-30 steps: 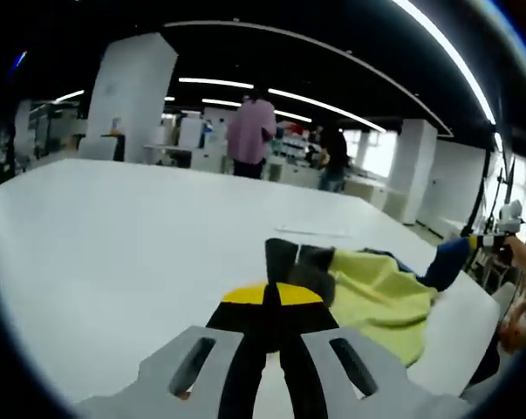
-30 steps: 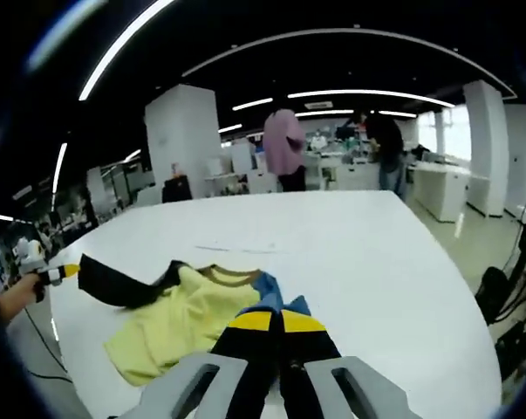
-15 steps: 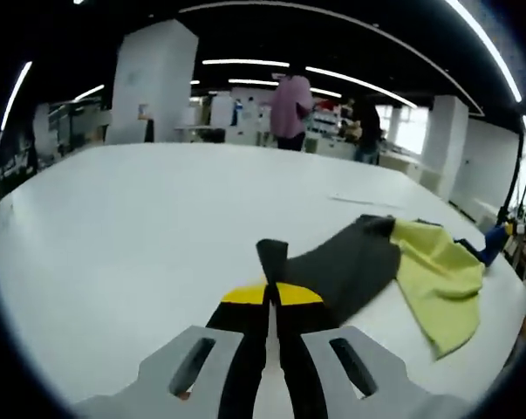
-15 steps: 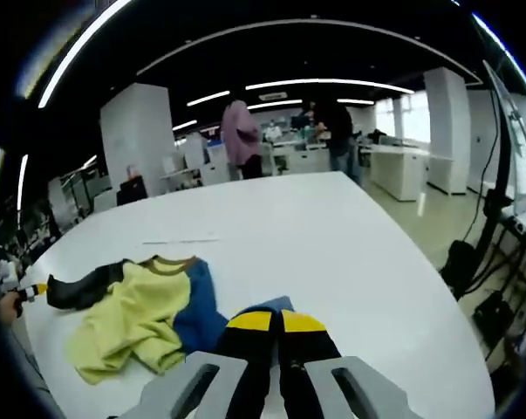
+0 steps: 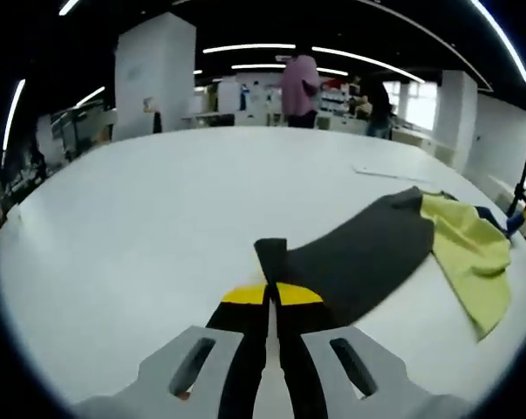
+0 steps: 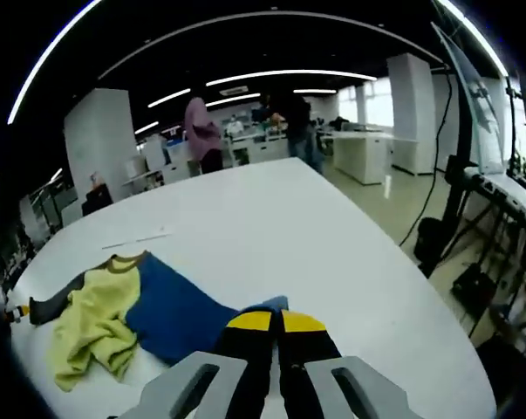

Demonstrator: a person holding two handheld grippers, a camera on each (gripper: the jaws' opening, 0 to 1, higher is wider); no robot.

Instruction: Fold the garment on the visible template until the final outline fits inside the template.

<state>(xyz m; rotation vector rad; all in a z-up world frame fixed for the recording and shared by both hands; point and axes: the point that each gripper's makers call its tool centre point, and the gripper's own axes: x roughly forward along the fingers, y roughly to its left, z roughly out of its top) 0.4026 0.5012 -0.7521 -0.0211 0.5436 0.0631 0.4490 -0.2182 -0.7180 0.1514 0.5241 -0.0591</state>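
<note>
The garment lies spread on a big white table (image 5: pixel 158 201). It has a dark grey sleeve (image 5: pixel 358 253), a yellow-green body (image 5: pixel 472 253) and a blue sleeve (image 6: pixel 171 310). My left gripper (image 5: pixel 271 292) is shut on the cuff of the grey sleeve, whose end sticks up past the yellow-tipped jaws. My right gripper (image 6: pixel 276 319) is shut on the cuff of the blue sleeve. In the right gripper view the yellow-green body (image 6: pixel 88 327) is bunched at the left, with the grey sleeve (image 6: pixel 49 305) and the left gripper (image 6: pixel 17 310) beyond it.
A thin pale strip (image 5: pixel 380 173) lies flat on the table past the garment, also seen as a strip (image 6: pixel 136 237) in the right gripper view. Two people (image 5: pixel 299 78) stand beyond the table's far edge. Cables and a stand (image 6: pixel 454 218) crowd the floor right of the table (image 6: pixel 332 227).
Both grippers have pulled apart, drawing the grey and blue sleeves out straight and flat. The garment, lifted and bunched a second ago, now lies stretched wider on the table.
</note>
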